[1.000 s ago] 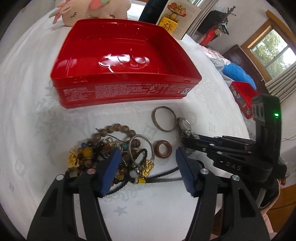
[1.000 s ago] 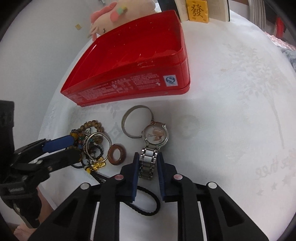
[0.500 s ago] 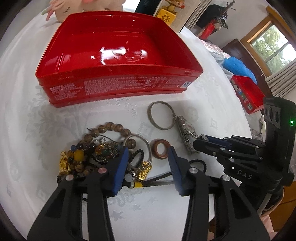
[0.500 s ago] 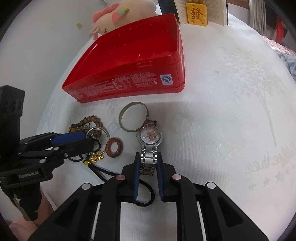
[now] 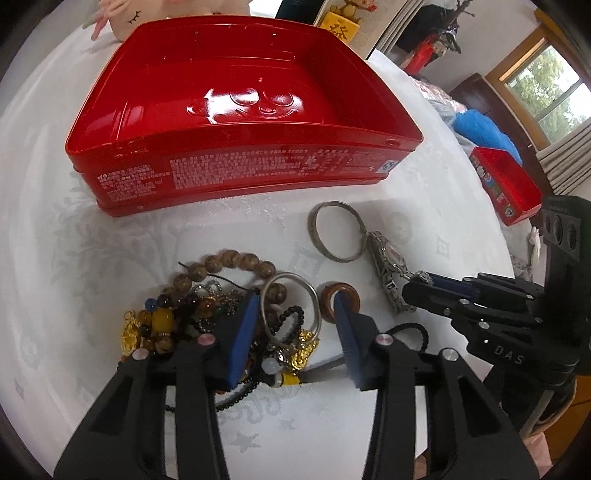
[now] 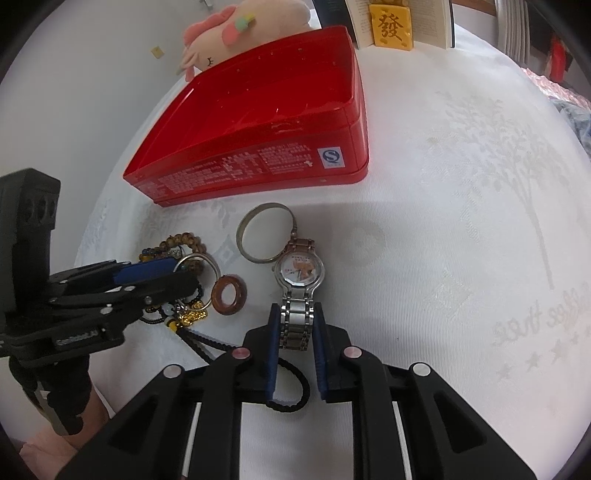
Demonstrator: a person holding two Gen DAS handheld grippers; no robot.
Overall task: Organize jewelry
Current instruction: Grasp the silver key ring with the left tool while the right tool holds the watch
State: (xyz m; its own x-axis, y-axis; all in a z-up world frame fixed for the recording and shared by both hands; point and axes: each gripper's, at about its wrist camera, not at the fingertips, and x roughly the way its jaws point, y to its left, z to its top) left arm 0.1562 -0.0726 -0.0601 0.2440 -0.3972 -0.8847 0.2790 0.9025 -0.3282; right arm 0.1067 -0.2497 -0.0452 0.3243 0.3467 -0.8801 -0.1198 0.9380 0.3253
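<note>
Since a second ago my left hand-held gripper [image 5: 293,325] has narrowed, closing around the silver bangle [image 5: 290,308]; right hand-held gripper [image 6: 295,328] grips the watch [image 6: 298,273] band; I'd lift both toward twelve o'clock.

A room in a home is shown. A white cloth with tree and star patterns [image 6: 498,177] is spread over the round surface. A soft pink toy [image 6: 236,26] is seen at the top of the frame, beside an open book [image 6: 428,18]. At the upper right of the left wrist view, a window with a wooden frame [image 5: 546,81] and trees outside is seen, with dark wooden furniture [image 5: 476,92] under it and a blue cloth [image 5: 484,129] nearby.
</note>
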